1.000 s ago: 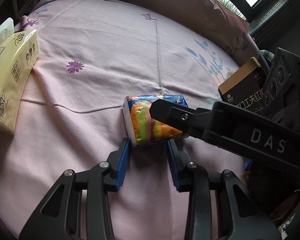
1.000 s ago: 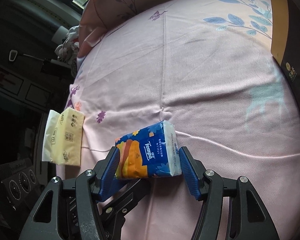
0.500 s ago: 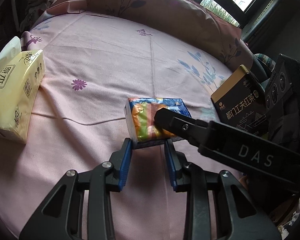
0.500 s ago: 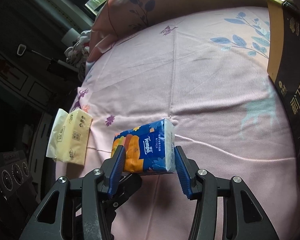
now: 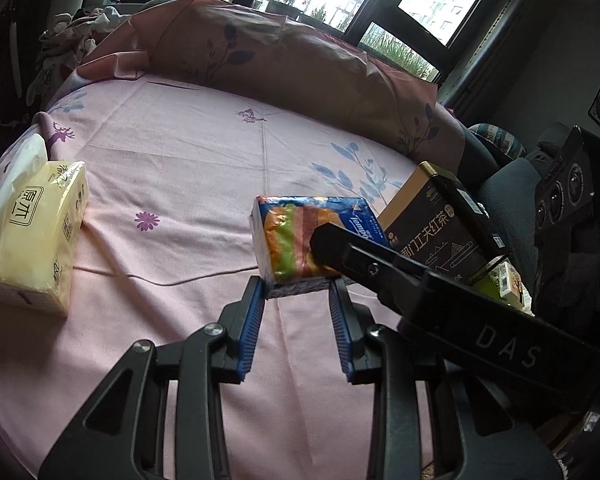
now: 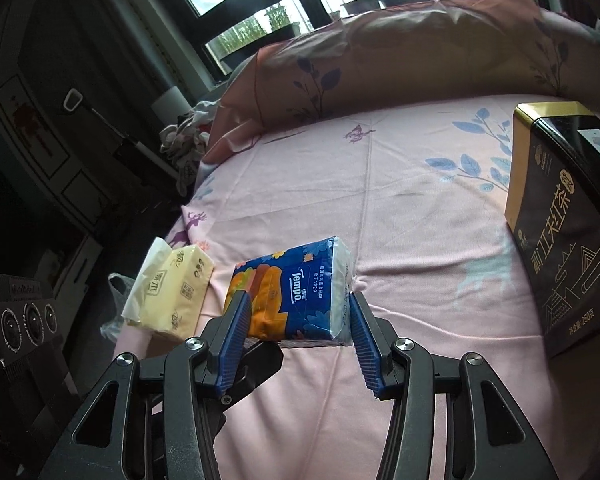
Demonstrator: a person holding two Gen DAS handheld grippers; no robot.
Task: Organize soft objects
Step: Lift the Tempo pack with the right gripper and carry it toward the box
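Observation:
A blue and orange Tempo tissue pack [image 5: 300, 236] [image 6: 296, 292] is lifted above the pink bed sheet [image 5: 188, 160]. My right gripper [image 6: 296, 320] is shut on its two ends and holds it up. My left gripper [image 5: 298, 292] sits just below the pack with its blue pads on either side of the pack's lower edge; the jaws stand narrowly apart and I cannot tell if they press it. A yellow tissue pack [image 5: 32, 240] [image 6: 172, 292] lies on the sheet at the left.
A black and gold tea box [image 5: 440, 232] [image 6: 560, 216] stands on the sheet at the right. A pink leaf-print pillow [image 5: 280, 60] runs along the far edge. Clothes are piled at the far left [image 5: 72, 36]. A small carton [image 5: 508, 280] sits behind the tea box.
Both grippers rose and drew back from the sheet, lifting the Tempo pack with them. The view now takes in the pillow and windows. The yellow pack stayed put.

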